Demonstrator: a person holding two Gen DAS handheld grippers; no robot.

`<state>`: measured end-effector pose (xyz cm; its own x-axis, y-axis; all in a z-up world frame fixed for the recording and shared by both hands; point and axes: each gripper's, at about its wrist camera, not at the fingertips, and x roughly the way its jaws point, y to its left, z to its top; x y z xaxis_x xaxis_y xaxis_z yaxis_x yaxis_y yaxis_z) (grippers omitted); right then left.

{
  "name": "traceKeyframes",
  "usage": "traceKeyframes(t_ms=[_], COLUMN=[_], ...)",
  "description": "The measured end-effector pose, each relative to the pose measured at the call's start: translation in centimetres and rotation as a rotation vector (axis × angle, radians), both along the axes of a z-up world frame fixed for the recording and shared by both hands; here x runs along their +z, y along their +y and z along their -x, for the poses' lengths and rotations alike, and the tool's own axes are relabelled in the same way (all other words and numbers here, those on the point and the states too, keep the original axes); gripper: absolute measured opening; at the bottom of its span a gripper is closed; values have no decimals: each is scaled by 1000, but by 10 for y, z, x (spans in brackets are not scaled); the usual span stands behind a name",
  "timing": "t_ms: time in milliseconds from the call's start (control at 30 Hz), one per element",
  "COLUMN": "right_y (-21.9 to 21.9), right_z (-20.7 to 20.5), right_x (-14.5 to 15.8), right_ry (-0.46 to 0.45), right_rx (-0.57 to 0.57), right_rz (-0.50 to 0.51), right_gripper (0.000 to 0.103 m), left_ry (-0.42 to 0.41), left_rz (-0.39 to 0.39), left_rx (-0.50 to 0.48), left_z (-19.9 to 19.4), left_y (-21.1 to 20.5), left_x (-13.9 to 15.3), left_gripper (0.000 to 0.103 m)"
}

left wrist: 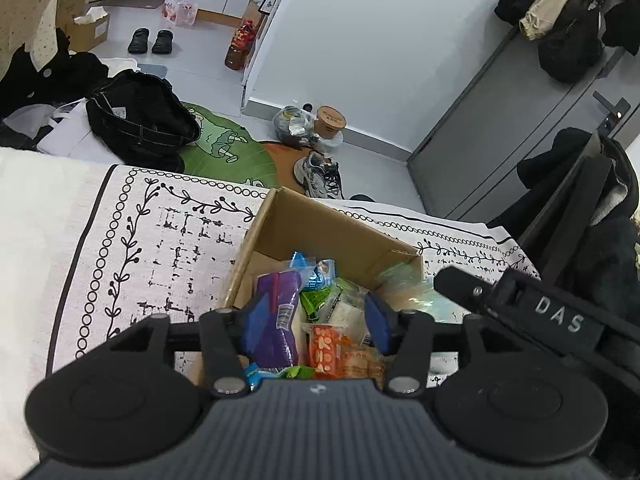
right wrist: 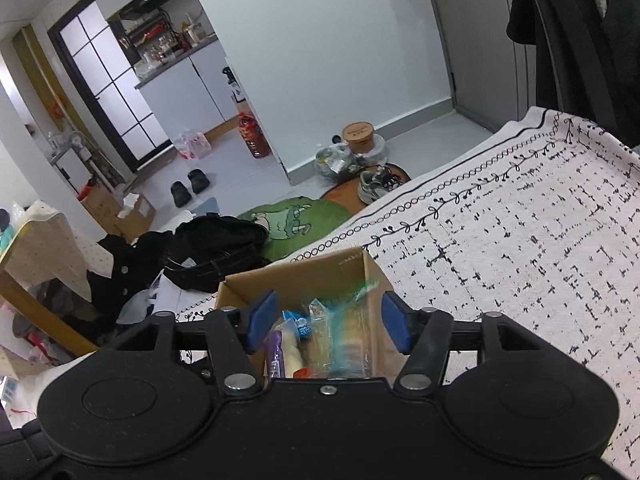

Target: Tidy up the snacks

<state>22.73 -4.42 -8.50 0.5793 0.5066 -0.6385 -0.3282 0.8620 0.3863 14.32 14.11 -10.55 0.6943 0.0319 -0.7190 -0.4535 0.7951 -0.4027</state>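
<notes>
An open cardboard box [left wrist: 332, 228] stands on a white patterned cloth [left wrist: 160, 240]. It holds several snack packets: a purple one [left wrist: 280, 312], an orange one [left wrist: 326, 350], a green one [left wrist: 314, 300] and a blue one [left wrist: 316, 274]. My left gripper [left wrist: 314, 324] is open and empty just above the packets. The right gripper's black body [left wrist: 520, 304] shows at the box's right side. In the right wrist view my right gripper [right wrist: 326, 322] is open above the same box [right wrist: 296, 276], with a clear, blurred packet [right wrist: 344, 328] between its blue pads, not clamped.
The cloth [right wrist: 520, 240] covers a bed-like surface. On the floor beyond lie black clothes [left wrist: 140, 120], a green mat [left wrist: 224, 144], a sneaker [left wrist: 320, 174], a round wooden-lidded tub [left wrist: 330, 120] and an oil bottle [left wrist: 240, 46]. Dark coats [left wrist: 592, 220] hang at right.
</notes>
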Motion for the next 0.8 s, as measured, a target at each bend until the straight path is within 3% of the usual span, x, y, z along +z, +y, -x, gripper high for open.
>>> traceKeyframes(t_ms=[300,633,800], right_y=[-39,-80,-99], right_z=[-3,-3,1], right_x=[-3,6,13], right_ry=[20,29,19], right_rx=[-61,-105,-128], right_rz=[9,20,31], right_gripper=[70,71,77], left_ry=[30,58,57], left_rz=[-46,-83,-113], left_rx=[-67,-115,-140], left_z=[-10,-11,-9], left_y=[-25,-52,-63], left_x=[6,20,31], left_gripper=[80,86,91])
